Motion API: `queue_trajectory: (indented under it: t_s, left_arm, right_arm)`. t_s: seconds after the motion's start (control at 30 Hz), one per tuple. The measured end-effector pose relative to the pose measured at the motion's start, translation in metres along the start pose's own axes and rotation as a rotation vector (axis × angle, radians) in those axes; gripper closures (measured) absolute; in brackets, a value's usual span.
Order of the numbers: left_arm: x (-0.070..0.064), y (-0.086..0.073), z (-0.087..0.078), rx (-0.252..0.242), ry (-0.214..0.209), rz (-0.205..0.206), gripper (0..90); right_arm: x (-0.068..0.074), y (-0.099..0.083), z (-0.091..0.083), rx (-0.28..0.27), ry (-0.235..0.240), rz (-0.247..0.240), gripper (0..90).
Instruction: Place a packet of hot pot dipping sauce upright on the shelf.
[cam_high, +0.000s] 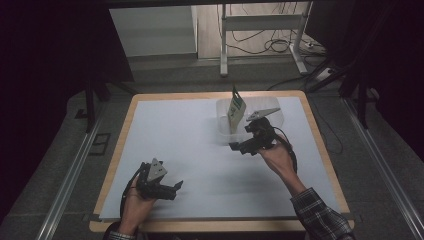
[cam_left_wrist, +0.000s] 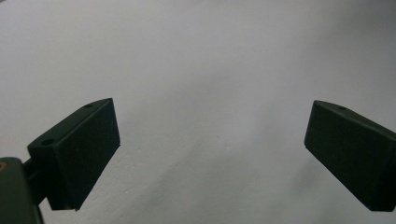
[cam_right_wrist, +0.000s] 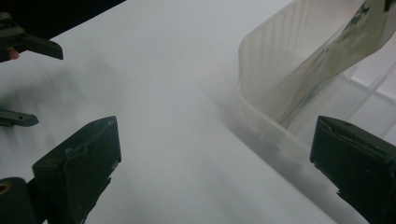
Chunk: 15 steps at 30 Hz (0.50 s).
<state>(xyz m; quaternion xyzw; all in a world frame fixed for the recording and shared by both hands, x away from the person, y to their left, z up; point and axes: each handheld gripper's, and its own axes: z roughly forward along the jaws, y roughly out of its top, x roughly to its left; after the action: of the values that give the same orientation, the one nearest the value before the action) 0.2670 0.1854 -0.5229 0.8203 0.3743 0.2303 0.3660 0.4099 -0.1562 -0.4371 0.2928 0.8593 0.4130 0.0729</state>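
Left gripper (cam_high: 172, 188) gapes above bare white table (cam_high: 200, 150).

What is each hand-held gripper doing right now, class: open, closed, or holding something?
Left hand-held gripper: open, holding nothing.
Right hand-held gripper: open, holding nothing, beside the clear bin.

Packet (cam_high: 236, 111) in bin (cam_high: 223, 127), table (cam_high: 200, 150) far right.

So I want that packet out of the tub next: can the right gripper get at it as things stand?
Probably yes. The right gripper is open beside the clear tub, and the packet stands tilted with its top above the rim, nothing covering it.
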Motion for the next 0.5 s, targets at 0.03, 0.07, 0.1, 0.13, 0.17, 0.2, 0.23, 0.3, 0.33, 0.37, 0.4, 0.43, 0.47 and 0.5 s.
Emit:
queue_trajectory:
  t_s: [0.03, 0.07, 0.1, 0.13, 0.17, 0.2, 0.23, 0.3, 0.33, 0.37, 0.4, 0.43, 0.47, 0.5]
  left_arm:
    - [0.000, 0.000, 0.000, 0.000, 0.000, 0.000, 3.1]
    - [0.000, 0.000, 0.000, 0.001, 0.000, 0.000, 3.1]
    - [0.000, 0.000, 0.000, 0.001, 0.000, 0.001, 3.1]
    - [0.000, 0.000, 0.000, 0.000, 0.000, 0.000, 3.1]
    - [0.000, 0.000, 0.000, 0.000, 0.000, 0.001, 3.1]
    - [0.000, 0.000, 0.000, 0.001, 0.000, 0.001, 3.1]
    - [0.000, 0.000, 0.000, 0.001, -0.001, 0.001, 3.1]
    - [0.000, 0.000, 0.000, 0.002, -0.003, 0.003, 3.1]
    - [0.000, 0.000, 0.001, 0.002, -0.005, 0.004, 3.1]
    - [0.000, 0.000, 0.001, 0.002, -0.008, 0.005, 3.1]
    - [0.000, 0.000, 0.001, 0.002, -0.009, 0.007, 3.1]
    - [-0.001, 0.000, 0.001, 0.001, -0.009, 0.009, 3.1]
    - [-0.001, 0.000, 0.001, 0.001, -0.010, 0.009, 3.1]
    - [-0.001, 0.000, 0.001, 0.000, -0.012, 0.010, 3.1]
  right_arm:
    - [0.000, -0.001, 0.001, 0.000, 0.004, 0.001, 1.6]
    - [0.000, -0.003, 0.001, 0.003, 0.007, 0.003, 1.4]
    - [0.000, -0.004, 0.001, 0.006, 0.010, 0.004, 1.1]
    - [0.000, -0.006, 0.002, 0.008, 0.011, 0.008, 0.8]
    - [0.000, -0.007, 0.002, 0.008, 0.014, 0.008, 0.6]
    - [0.000, -0.008, 0.001, 0.006, 0.015, 0.010, 0.4]
    - [0.001, -0.009, 0.001, 0.002, 0.014, 0.009, 0.2]
    - [0.002, -0.011, -0.001, -0.010, 0.010, 0.011, 0.0]
    - [0.002, -0.011, -0.003, -0.022, 0.012, 0.014, 0.0]
    - [0.002, -0.012, -0.005, -0.030, 0.015, 0.018, 0.0]
    - [0.003, -0.013, -0.006, -0.036, 0.017, 0.022, 0.0]
    - [0.003, -0.013, -0.008, -0.041, 0.016, 0.019, 0.0]
    - [0.003, -0.014, -0.010, -0.045, 0.016, 0.017, 0.0]
    - [0.004, -0.014, -0.011, -0.049, 0.012, 0.014, 0.0]
